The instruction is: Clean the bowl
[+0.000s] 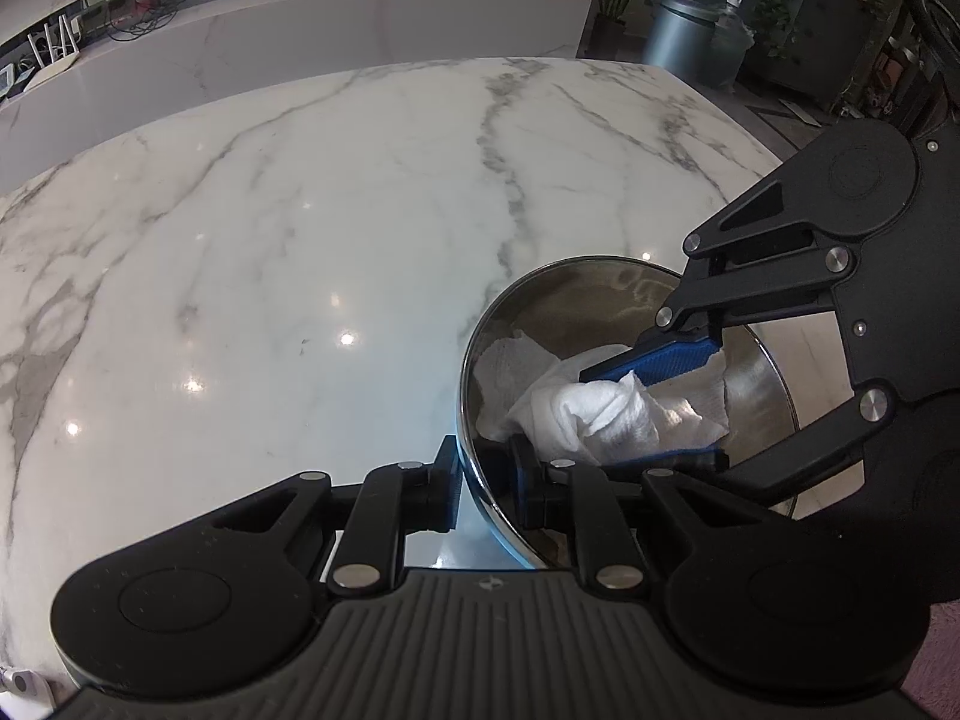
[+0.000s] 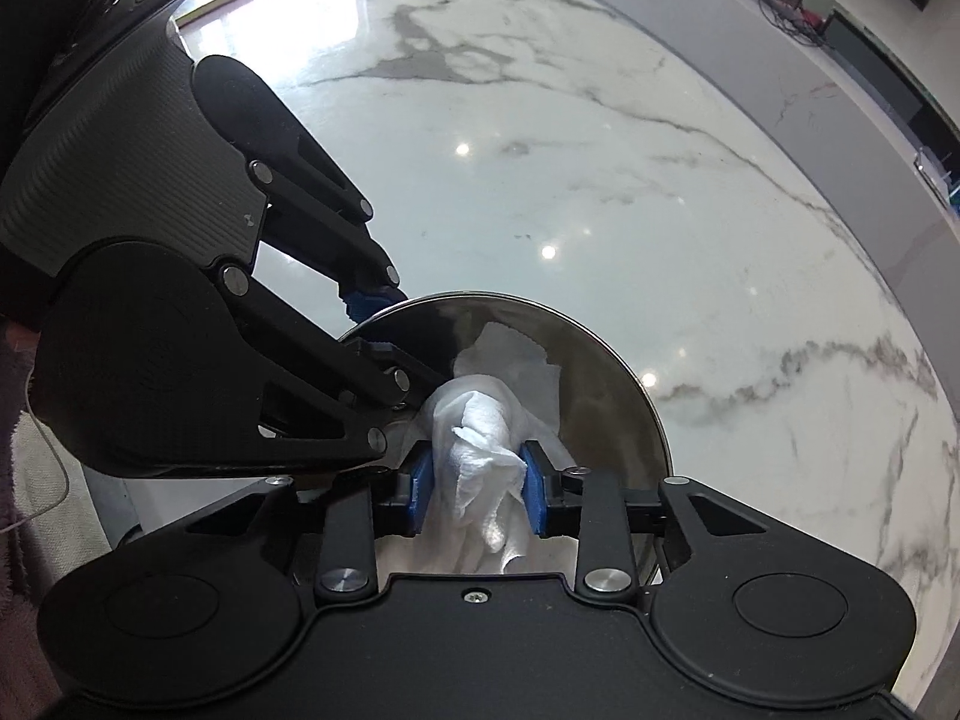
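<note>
Left gripper (image 1: 487,489) clamped on bowl (image 1: 480,360) rim; right gripper (image 2: 478,491) pinching paper towel (image 2: 480,438) inside; marble table (image 1: 300,240) bare beyond.

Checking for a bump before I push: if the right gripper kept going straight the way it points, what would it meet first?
Probably the inner wall of the steel bowl. The right gripper is shut on a wad of paper towel that leads the way, so the towel would press the metal first. Depth is unclear.

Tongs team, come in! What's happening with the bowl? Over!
Left tongs shut on bowl rim. Right tongs shut on paper towel, down inside bowl. Nothing in the way.
</note>
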Demonstrator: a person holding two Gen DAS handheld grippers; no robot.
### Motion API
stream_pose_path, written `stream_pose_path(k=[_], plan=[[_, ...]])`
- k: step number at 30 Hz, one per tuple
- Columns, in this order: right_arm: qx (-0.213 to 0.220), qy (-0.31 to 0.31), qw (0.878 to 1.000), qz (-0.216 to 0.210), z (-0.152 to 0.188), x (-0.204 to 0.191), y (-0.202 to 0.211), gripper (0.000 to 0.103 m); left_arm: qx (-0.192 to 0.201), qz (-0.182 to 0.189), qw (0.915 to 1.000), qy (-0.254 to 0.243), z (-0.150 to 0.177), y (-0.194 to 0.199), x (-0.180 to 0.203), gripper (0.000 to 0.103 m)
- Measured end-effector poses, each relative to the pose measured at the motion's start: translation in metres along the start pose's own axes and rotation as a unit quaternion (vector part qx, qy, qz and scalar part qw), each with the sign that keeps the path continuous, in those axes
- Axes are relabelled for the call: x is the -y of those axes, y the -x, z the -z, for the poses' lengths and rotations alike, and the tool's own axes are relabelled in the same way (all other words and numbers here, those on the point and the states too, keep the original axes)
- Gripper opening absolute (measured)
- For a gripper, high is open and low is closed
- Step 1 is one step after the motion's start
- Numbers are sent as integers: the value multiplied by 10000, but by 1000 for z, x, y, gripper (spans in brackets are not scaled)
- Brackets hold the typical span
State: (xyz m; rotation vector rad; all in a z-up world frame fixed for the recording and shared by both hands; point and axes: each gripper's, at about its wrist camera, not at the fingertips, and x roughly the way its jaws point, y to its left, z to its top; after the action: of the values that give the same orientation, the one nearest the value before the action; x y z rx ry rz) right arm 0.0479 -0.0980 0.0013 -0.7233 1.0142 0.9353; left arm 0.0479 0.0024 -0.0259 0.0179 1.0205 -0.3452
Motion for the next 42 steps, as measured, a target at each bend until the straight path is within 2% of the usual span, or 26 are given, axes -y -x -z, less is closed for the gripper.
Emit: stream_pose_path(k=[8,17,26,42], plan=[[-50,-175,9994,279,8,11,8,23,-2,11,10000,25,1,1,1,15],[-152,-550,9984,56,10,17,1,23,6,-10,10000,30,1,1,4,15],[-18,-726,9962,-483,10,12,0,24,2,-19,10000,15,1,1,4,15],[17,-827,9959,-379,12,9,-1,24,-88,-116,9999,54,0,4,7,16]])
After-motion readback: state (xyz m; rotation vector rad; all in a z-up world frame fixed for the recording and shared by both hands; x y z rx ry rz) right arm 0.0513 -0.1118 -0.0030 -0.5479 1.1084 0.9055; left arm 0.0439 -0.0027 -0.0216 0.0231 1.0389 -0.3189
